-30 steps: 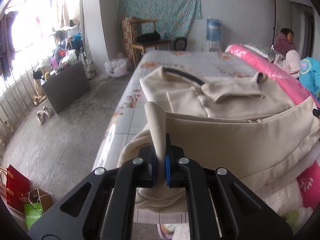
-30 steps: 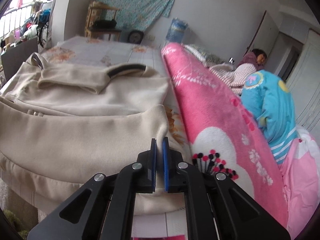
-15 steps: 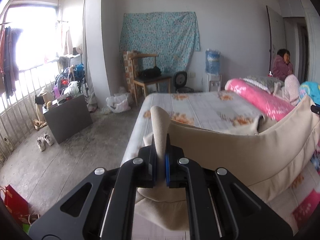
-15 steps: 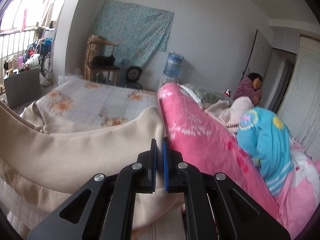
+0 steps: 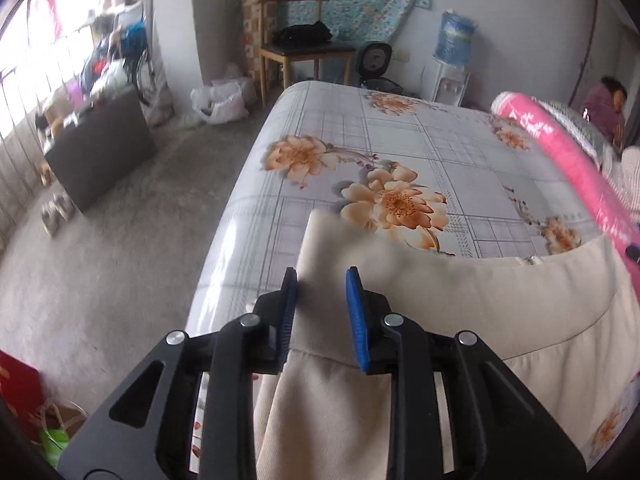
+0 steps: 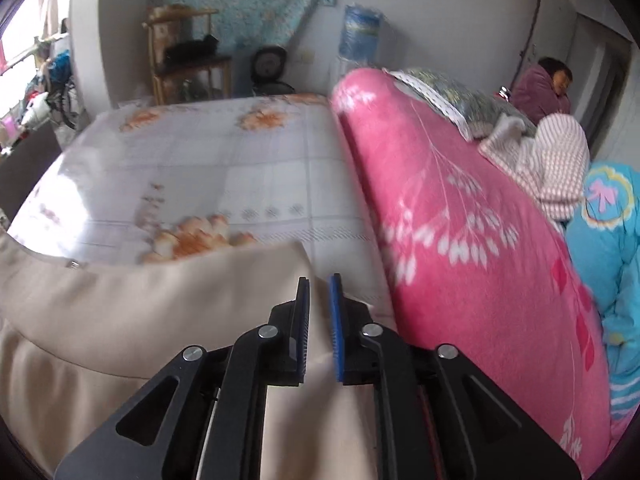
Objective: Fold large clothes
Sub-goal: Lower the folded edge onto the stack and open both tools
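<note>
A large beige garment [image 5: 500, 304] lies folded on the flowered bedsheet [image 5: 360, 140], its doubled edge stretching between both grippers. My left gripper [image 5: 322, 276] is open, its blue pads either side of the garment's left corner, which lies loose between them. In the right wrist view the same garment [image 6: 140, 312] fills the lower left. My right gripper [image 6: 319, 282] is open a little, with the garment's right corner just left of and under the jaws.
A rolled pink blanket [image 6: 460, 220] runs along the bed's right side, with a blue garment [image 6: 608, 248] and a lying person [image 6: 544, 88] beyond. Left of the bed is bare floor [image 5: 100, 248], a dark cabinet [image 5: 100, 148] and a wooden chair [image 5: 296, 48].
Both grippers carried the garment's edge forward over the rest of it and lowered it. Both jaws, shut on the corners before, have opened and let the fabric go.
</note>
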Demonstrator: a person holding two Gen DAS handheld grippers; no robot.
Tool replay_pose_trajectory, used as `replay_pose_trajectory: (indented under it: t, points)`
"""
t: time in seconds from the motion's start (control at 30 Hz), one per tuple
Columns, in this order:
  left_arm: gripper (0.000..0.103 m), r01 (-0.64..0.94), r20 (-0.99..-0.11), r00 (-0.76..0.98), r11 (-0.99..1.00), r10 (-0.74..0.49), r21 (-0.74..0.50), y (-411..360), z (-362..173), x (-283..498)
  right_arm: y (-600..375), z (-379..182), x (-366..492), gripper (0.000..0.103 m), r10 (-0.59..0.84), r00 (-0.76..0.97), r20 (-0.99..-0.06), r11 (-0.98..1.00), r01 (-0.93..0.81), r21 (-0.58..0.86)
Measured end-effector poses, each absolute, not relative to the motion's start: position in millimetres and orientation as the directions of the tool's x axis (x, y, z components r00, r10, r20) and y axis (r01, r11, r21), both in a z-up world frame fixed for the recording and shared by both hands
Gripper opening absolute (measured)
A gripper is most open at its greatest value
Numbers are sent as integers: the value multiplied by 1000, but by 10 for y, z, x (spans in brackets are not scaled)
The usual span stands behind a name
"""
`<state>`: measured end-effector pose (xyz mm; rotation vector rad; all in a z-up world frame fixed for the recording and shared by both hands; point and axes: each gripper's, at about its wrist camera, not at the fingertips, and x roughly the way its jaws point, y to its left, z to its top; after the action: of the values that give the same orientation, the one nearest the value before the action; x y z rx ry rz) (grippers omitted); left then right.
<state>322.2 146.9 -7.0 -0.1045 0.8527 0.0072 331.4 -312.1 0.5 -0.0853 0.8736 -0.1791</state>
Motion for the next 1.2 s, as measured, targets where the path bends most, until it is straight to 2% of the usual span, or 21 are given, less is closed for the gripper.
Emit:
replay_pose_trajectory:
  t: [0.17,0.3,0.37,0.43,0.5,0.6,0.7,0.8,0.87,0.93,0.97,1.03,1.1,1.2]
  points:
    - [25,27,-690,700,972,-185,-233,1696,86,2693,-3195,191,2808,13,-86,676,-732,996,54,-67]
    - [25,109,-726,619,949,-298,-296,1591,-85,2253,-3230,233,2331,13,64,647,-760,998,-36,52]
    - [25,97,-762,586,957,-277,-274,1559,-277,2093,-3271,146,2104,13,120,623,-773,993,-64,102]
    - [24,52,-801,556,971,-223,-235,1587,-517,2004,-3362,-21,1975,13,113,595,-796,993,-47,106]
    - [25,51,-776,603,980,-184,-193,1608,-550,1912,-3500,-276,1933,15,90,533,-842,994,10,112]
    - [27,33,-775,626,996,-88,-86,1565,-492,1830,-3704,-318,1864,15,164,539,-826,968,75,241]
    - [30,29,-757,649,997,-75,-74,1559,-330,1649,-3614,-108,1718,15,36,576,-817,984,121,129]
    - [41,26,-740,665,993,-101,-112,1560,-184,1402,-3434,19,1479,18,-40,591,-806,992,120,39]
    - [48,43,-729,670,987,-143,-153,1546,-99,1208,-3295,74,1281,25,-32,601,-798,993,107,40]
    - [65,67,-716,673,979,-186,-191,1456,-22,978,-3163,118,1113,42,-5,614,-790,995,84,59]
    - [68,77,-709,676,976,-202,-205,1388,0,891,-3106,133,1060,46,6,620,-785,995,75,67]
    - [82,99,-688,686,966,-239,-238,1273,86,707,-2964,162,912,60,35,636,-771,996,43,80]
    - [87,119,-665,699,960,-262,-253,1125,188,535,-2776,210,794,69,53,651,-757,997,13,81]
    - [93,127,-651,721,969,-236,-210,888,307,395,-2535,272,683,76,61,673,-737,998,-23,62]
